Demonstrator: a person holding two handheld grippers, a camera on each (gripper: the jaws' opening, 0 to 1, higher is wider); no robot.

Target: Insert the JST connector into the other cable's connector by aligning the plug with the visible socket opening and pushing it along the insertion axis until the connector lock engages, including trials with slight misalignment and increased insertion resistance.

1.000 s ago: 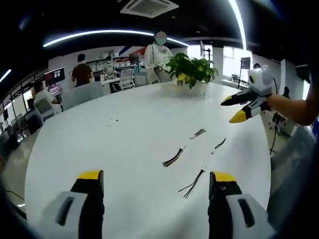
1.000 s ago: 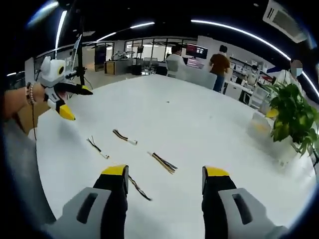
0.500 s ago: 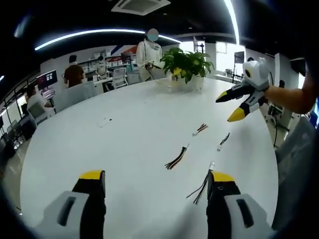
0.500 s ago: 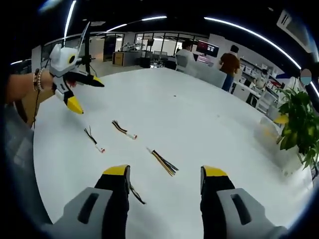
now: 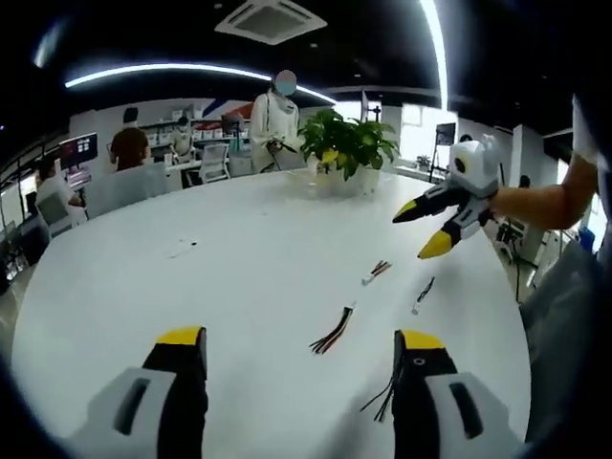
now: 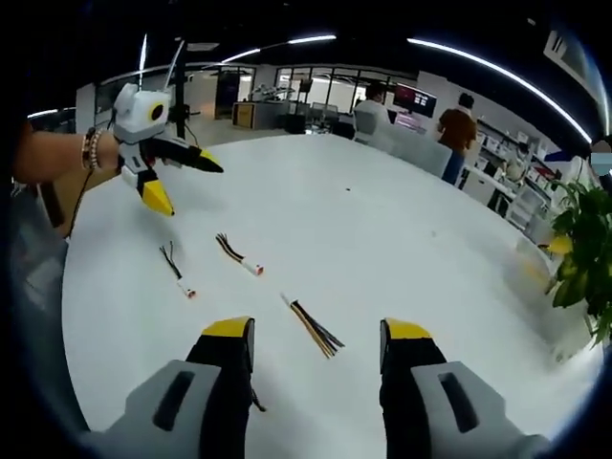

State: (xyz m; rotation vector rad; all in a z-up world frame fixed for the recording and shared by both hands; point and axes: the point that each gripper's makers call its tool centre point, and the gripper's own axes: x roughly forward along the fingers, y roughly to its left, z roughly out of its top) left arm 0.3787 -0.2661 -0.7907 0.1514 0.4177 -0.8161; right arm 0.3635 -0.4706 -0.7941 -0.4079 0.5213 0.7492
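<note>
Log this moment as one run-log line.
phase: pre-grasp | left gripper: open, empty, above table | right gripper: open, empty | cables: four, loose on table, unmated

My left gripper (image 5: 298,346) has black jaws capped in yellow on grey-white bodies; my right gripper (image 6: 316,337) wears the same colours; the table (image 5: 191,287) is plain white; the cables (image 6: 308,325) I see show black, yellow and reddish wires with white connector ends; the plant (image 5: 346,143) is green with yellow flecks.
</note>
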